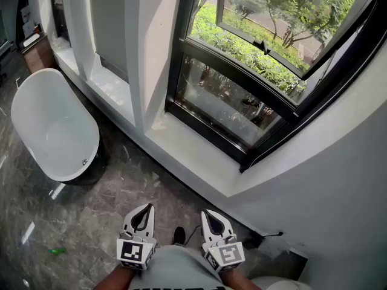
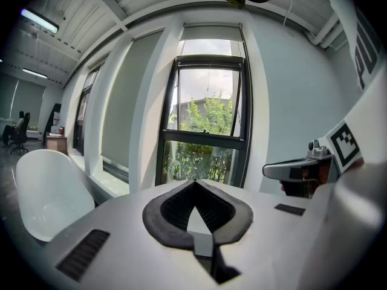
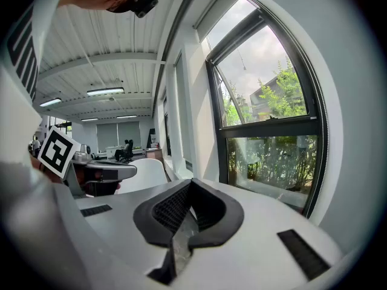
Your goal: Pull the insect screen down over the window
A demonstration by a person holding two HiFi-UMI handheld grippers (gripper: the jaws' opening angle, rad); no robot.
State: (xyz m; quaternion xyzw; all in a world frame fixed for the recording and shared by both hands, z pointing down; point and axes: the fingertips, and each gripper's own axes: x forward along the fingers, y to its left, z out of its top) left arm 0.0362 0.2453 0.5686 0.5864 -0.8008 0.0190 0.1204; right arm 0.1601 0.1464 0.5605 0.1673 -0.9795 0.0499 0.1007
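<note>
A black-framed window (image 1: 242, 95) stands ahead, its upper sash (image 1: 284, 35) tilted open onto green trees. The same window (image 2: 208, 122) fills the middle of the left gripper view, with a pale housing (image 2: 211, 32) across its top; no screen covers the glass. In the right gripper view the window (image 3: 272, 132) lies to the right. My left gripper (image 1: 146, 208) and right gripper (image 1: 210, 212) are held low near my body, well short of the sill, both shut with nothing between the jaws. Their tips (image 2: 195, 182) (image 3: 190, 181) meet.
A white oval bathtub (image 1: 51, 125) stands on the dark marble floor at the left. A white windowsill (image 1: 193, 156) runs under the window. A white wall (image 1: 338, 180) closes the right side. A small green object (image 1: 57, 251) lies on the floor.
</note>
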